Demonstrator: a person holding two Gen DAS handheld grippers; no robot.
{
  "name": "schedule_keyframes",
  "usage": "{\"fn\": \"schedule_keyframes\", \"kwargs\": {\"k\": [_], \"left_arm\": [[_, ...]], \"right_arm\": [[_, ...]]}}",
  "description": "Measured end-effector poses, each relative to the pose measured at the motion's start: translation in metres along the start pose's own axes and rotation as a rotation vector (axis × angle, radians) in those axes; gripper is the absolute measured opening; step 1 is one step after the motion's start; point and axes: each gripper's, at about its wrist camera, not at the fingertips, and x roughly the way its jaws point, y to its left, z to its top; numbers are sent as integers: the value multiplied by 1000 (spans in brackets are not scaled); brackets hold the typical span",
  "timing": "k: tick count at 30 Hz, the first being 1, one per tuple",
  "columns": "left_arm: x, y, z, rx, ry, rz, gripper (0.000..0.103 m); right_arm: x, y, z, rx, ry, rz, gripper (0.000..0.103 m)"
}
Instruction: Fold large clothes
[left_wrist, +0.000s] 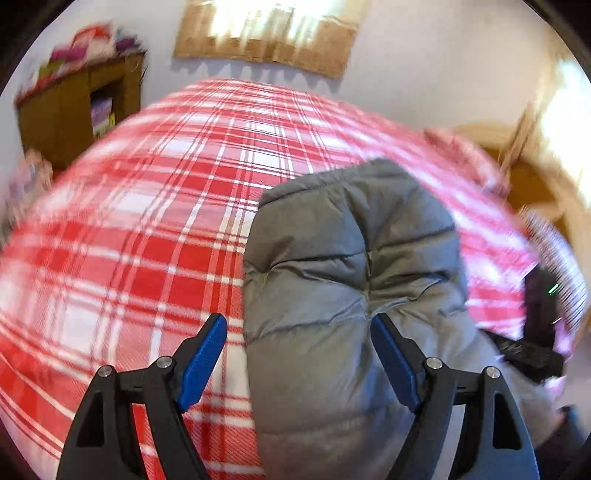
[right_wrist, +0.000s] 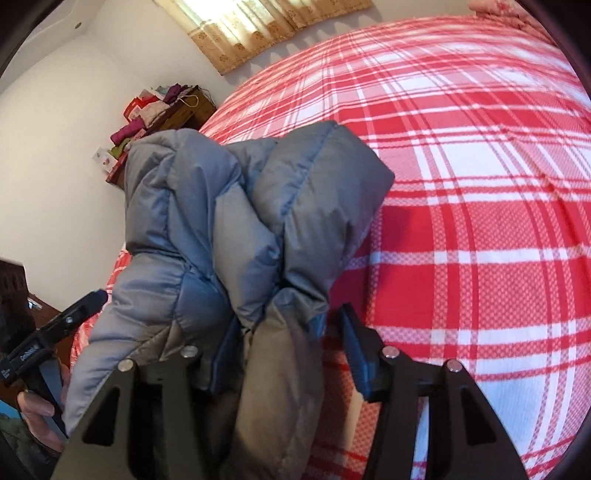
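Gripper (left_wrist: 297, 326) open; jacket (left_wrist: 351, 258) lengthwise away.

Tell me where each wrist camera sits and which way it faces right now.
Left wrist: on the left gripper, angled down over the plaid bed and grey puffer jacket; jaws open and empty, right gripper at the frame's right edge.
Right wrist: on the right gripper, angled down at the same jacket, bunched between its parted jaws; a hand holds the other gripper lower left.
Shared: jacket, bed, curtain, cluttered cabinet.
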Motion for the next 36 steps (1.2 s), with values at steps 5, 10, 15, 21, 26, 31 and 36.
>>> {"fn": "schedule_keyframes", "kwargs": {"k": [5,10,15,21,26,31,36], "left_arm": [[32,9,-17,-104,110,-96,81],[50,5,-22,-133,111,-169,88],[61,2,-20,-123,135,-188,93],[65,-12,-17,-76,143,-148,94],[66,-12,-18,-28,147,-165,94],[68,-9,-16,-34,150,-170,94],[72,-10,-16,-17,131,-157,94]], "right_arm": [[3,-12,1,23,15,62,59],[6,-18,-1,3,64,138,61],[14,-12,2,-14,74,155,65],[20,-2,-4,-22,60,143,66],[16,2,-4,-64,123,162,63],[20,-6,-2,18,58,162,62],[16,5,-12,-18,41,136,67]]}}
